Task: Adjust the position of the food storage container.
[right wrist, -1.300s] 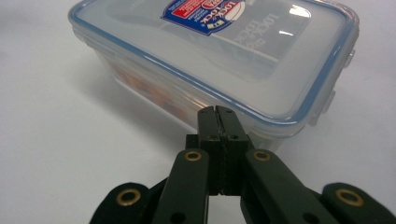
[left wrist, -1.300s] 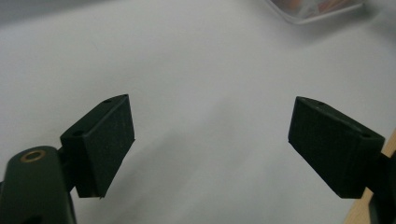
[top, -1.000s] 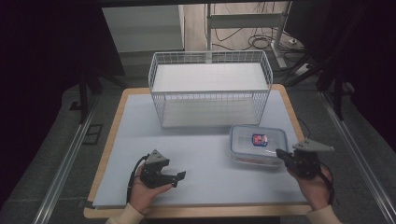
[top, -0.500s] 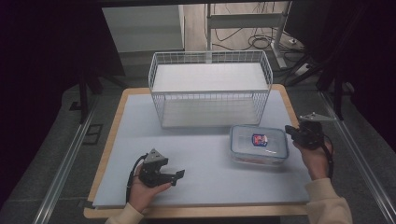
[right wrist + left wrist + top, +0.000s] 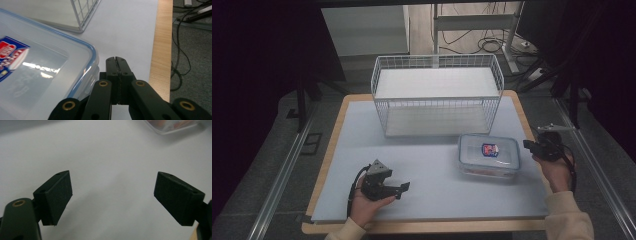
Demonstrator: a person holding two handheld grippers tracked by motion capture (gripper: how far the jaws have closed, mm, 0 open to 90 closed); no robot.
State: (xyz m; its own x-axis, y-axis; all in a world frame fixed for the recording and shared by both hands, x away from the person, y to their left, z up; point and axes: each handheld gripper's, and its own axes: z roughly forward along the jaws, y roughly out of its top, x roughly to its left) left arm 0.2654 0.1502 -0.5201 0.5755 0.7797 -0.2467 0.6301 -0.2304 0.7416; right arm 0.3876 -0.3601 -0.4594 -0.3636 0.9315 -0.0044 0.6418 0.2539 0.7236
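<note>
While the person's left hand rests near the front edge of the pale grey table mat in the high view, the left gripper lies low over the mat and points toward the clear rectangular plastic box with a blue-rimmed lid and a red-and-blue label. This box stands on the mat in front of the white wire basket, near its right end. The right gripper is just beside the box's right end.

From the left gripper view, the two black pads stand wide apart and hold nothing; only bare mat lies between them, and a corner of the box shows far off at the top.

From the right gripper view, the right gripper has its jaws pressed together with nothing between them, very close to the rounded corner of the box's lid. I judge the risk is here: closed jaws can only push. If they press against the side latch, the light box may slide toward the basket or turn on the smooth mat, because the left gripper is well apart and cannot steady it. The tips may also slip off the rounded rim.
</note>
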